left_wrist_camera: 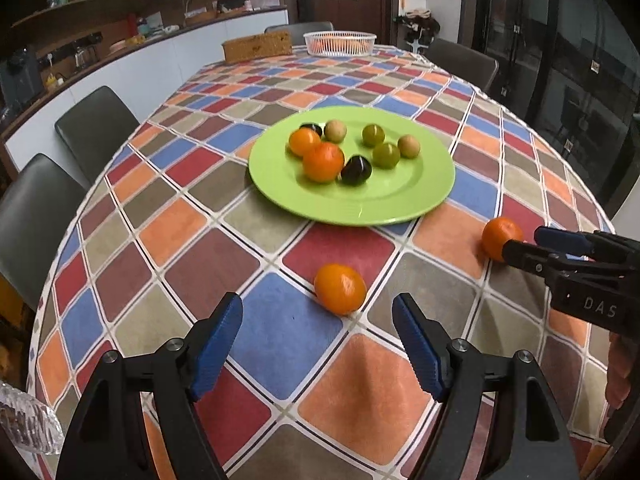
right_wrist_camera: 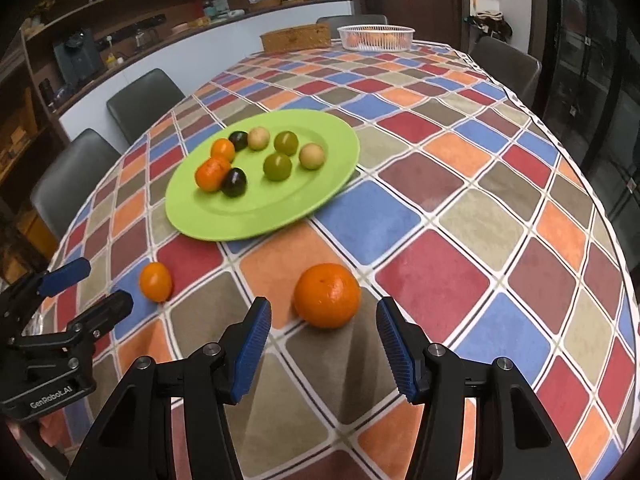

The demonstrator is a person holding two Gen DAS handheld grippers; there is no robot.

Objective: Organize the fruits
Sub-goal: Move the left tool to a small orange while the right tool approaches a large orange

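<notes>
A green plate [left_wrist_camera: 400, 204] [right_wrist_camera: 192, 216] holds several small fruits: two oranges, two dark plums, two green ones, two tan ones. Two oranges lie loose on the checked tablecloth. My left gripper [left_wrist_camera: 318, 312] is open, with the smaller orange [left_wrist_camera: 340, 288] [right_wrist_camera: 156, 281] just ahead of its fingertips. My right gripper [right_wrist_camera: 323, 314] is open, with the bigger orange [right_wrist_camera: 327, 295] [left_wrist_camera: 500, 236] sitting between its fingertips, not gripped. Each gripper also shows in the other's view: the right gripper [left_wrist_camera: 528, 240] at the right edge, the left gripper [right_wrist_camera: 100, 284] at the left edge.
A white basket [left_wrist_camera: 340, 43] [right_wrist_camera: 376, 37] with orange fruit and a woven brown box [left_wrist_camera: 258, 46] stand at the table's far end. Dark chairs [left_wrist_camera: 96, 128] line the left side and far end. A crinkled clear wrapper [left_wrist_camera: 24, 420] lies at the near left.
</notes>
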